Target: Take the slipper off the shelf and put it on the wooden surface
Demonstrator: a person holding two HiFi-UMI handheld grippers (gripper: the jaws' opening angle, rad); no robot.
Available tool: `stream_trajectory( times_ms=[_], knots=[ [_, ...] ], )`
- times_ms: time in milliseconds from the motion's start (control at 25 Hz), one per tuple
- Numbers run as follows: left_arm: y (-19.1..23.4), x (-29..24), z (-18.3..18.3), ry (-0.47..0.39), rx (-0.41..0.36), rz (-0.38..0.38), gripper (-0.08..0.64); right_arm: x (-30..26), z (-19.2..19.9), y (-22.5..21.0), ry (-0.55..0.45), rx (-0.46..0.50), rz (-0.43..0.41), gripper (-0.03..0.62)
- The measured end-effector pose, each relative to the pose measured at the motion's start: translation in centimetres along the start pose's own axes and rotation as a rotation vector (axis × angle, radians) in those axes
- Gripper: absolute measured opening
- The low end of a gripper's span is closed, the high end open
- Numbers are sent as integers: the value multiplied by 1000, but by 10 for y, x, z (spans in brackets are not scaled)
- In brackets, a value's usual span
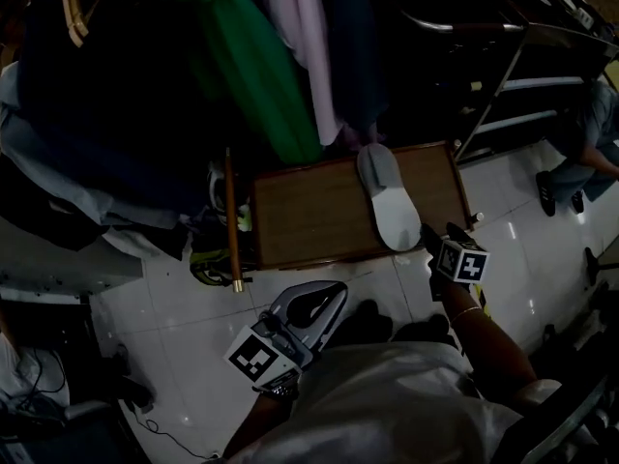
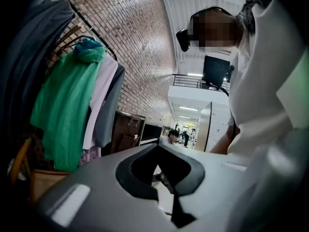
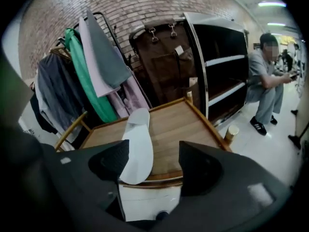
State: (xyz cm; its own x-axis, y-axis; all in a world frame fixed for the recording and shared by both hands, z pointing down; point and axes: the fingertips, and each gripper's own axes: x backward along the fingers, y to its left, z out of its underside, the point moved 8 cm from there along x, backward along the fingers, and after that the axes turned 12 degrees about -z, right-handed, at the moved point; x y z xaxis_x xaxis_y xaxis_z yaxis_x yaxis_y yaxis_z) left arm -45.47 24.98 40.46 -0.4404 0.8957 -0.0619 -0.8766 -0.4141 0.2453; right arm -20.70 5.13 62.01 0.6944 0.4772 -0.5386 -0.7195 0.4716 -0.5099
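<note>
Shop-like hall: brick wall, hanging garments, dark shelving, glossy tiled floor.

Grey slipper, brown wooden surface, green garment

1. In the right gripper view, the slipper's near left edge is covered by one jaw of the right gripper.
2. The seated person at far right is cut off by the head view's edge.
3. The hanging clothes run off the top edge.
4. The people in the far corridor are too small to make out.
</note>
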Motion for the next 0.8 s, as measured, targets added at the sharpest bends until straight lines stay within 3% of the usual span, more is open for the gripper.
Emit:
stream_trajectory(
  times_ms=[160, 360, 520, 600, 800],
  knots=[
    [6, -16, -3, -20, -21, 32, 0, 73, -20, 23, -137, 68, -160, 313],
    [-28, -34, -20, -63, -60, 3, 0, 197, -50, 30, -311, 199, -265, 316],
    [-102, -48, -17, -84, -8, 50, 0, 259, -48, 41, -322, 304, -380, 334],
    [-139, -48, -12, -62, -20, 73, 0, 279, -40, 50, -330, 347, -450, 334],
    [-201, -37, -19, -113, -39, 38, 0, 315, -27, 43, -316, 385, -545, 341]
  ],
)
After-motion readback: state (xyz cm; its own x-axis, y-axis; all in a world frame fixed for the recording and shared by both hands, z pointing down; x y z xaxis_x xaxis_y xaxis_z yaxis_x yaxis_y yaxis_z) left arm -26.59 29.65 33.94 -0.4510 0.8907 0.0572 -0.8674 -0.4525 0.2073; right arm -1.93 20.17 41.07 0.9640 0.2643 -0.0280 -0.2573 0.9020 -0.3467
